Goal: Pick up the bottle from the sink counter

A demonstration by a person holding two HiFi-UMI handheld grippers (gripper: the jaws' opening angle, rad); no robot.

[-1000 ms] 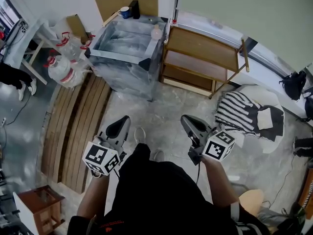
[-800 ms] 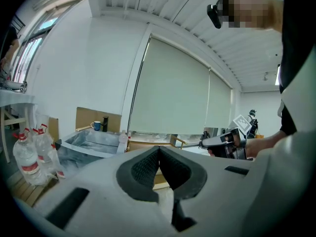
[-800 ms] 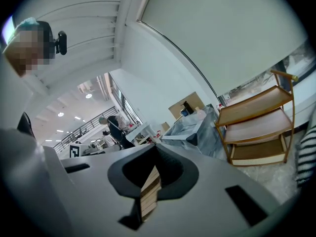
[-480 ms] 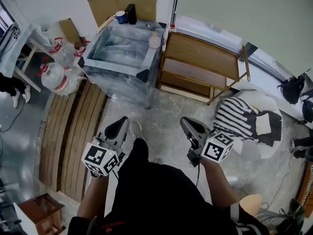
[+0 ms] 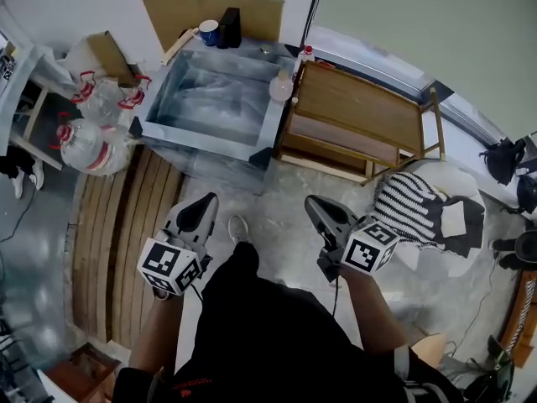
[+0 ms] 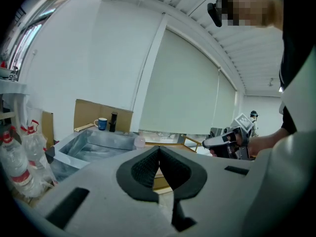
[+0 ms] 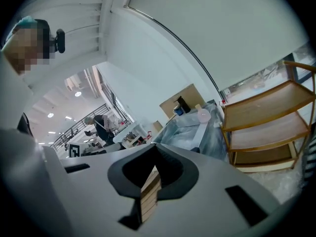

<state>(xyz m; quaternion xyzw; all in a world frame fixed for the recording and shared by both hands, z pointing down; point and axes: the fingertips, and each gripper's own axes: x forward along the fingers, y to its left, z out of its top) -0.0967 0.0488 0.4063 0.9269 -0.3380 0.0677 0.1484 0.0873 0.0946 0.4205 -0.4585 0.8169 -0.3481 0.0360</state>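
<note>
A small clear, pinkish bottle (image 5: 281,86) stands on the right rim of the plastic-wrapped steel sink (image 5: 172,129), next to the wooden shelf. It shows small and far off in the left gripper view (image 6: 139,142) and the right gripper view (image 7: 203,115). My left gripper (image 5: 201,207) and right gripper (image 5: 317,209) are held low in front of the person's body, well short of the sink. Both are shut with nothing between the jaws.
A wooden shelf rack (image 5: 361,116) stands right of the sink. Large water jugs (image 5: 80,137) sit on its left. A blue mug (image 5: 209,32) and a dark box (image 5: 230,25) stand on the far counter. Wooden slats (image 5: 126,225) lie on the floor; a striped cloth (image 5: 411,200) lies on the right.
The sink and shelf have slid down and to the right in the head view as the person moves toward them. Both grippers keep their place and stay shut.
</note>
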